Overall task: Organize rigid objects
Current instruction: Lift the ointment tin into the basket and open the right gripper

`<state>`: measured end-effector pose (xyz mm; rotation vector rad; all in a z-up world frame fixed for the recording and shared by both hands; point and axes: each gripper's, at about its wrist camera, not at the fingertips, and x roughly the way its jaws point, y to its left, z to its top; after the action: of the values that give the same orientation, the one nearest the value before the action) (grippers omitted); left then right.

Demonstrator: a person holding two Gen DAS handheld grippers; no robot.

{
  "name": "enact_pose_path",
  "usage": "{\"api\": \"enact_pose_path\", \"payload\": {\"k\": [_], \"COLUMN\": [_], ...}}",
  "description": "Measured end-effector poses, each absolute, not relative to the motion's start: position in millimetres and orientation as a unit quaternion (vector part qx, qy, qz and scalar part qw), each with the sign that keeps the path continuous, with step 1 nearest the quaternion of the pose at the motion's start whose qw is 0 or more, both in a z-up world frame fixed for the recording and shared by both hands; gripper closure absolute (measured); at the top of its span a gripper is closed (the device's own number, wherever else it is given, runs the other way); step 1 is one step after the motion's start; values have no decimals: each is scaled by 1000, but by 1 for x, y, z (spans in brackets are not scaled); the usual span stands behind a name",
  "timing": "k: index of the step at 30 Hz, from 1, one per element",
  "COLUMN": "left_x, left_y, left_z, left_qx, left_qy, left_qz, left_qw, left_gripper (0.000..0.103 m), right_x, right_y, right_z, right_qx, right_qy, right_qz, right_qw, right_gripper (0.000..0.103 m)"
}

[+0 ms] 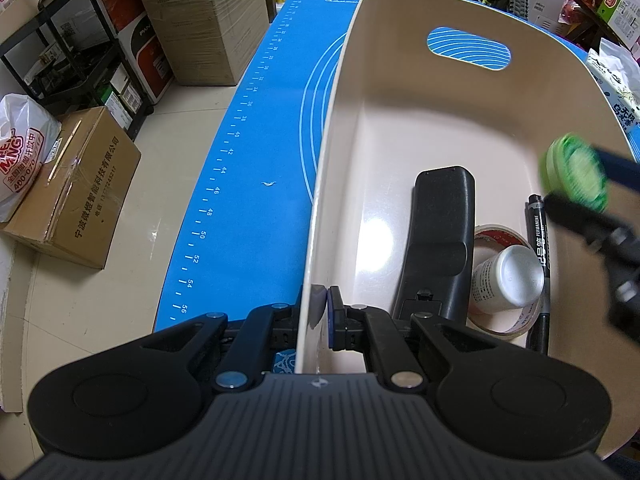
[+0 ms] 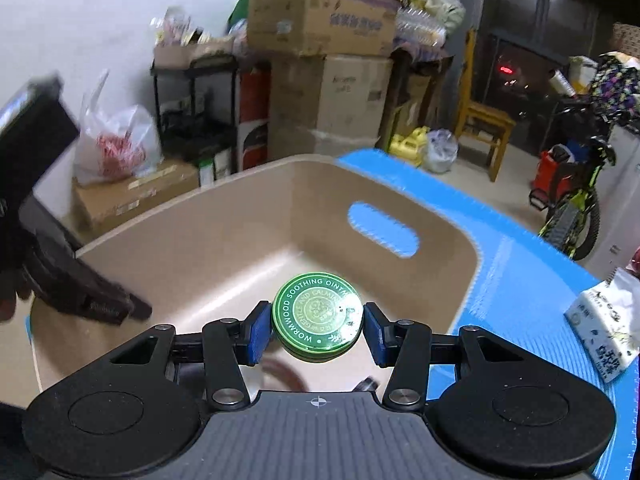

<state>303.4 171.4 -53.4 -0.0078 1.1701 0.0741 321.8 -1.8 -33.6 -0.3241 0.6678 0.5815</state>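
Bin (image 1: 400,128), centre frame: smooth beige plastic, glossy floor glare. Mat (image 1: 256,128) at left: matt blue, rubbery look. Ointment tin (image 2: 318,320), lower centre: glossy green metal lid. Remote (image 1: 436,240): matt black plastic. Boxes (image 1: 72,188) at left edge: taped cardboard.

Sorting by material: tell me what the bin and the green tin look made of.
Bin: likely plastic, smooth beige, semi-gloss; a light glare sits on its floor and a handle slot is moulded in.
Green tin: probably metal, glossy printed lid with bright reflections.
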Motion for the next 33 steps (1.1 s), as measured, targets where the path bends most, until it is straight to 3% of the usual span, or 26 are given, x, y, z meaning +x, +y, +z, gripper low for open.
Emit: {"api": "enact_pose_path", "payload": {"k": [16, 25, 33], "left_x": [303, 303, 303], "left_y": [172, 173, 172], "left_z": [-53, -53, -53], "left_qx": [-2, -1, -1], "left_qy": [552, 552, 552], "left_qz": [36, 36, 36], "left_qw": [833, 833, 833], "left_gripper": [94, 94, 94], "right_x": [319, 315, 320], "right_y": [35, 9, -39], "right_z": [-53, -38, -10], "right_qx": [-219, -175, -149], "right_qy": [372, 349, 309], "right_qz": [296, 289, 243], "right_qw": [852, 874, 907], "right_gripper": [48, 31, 29]}}
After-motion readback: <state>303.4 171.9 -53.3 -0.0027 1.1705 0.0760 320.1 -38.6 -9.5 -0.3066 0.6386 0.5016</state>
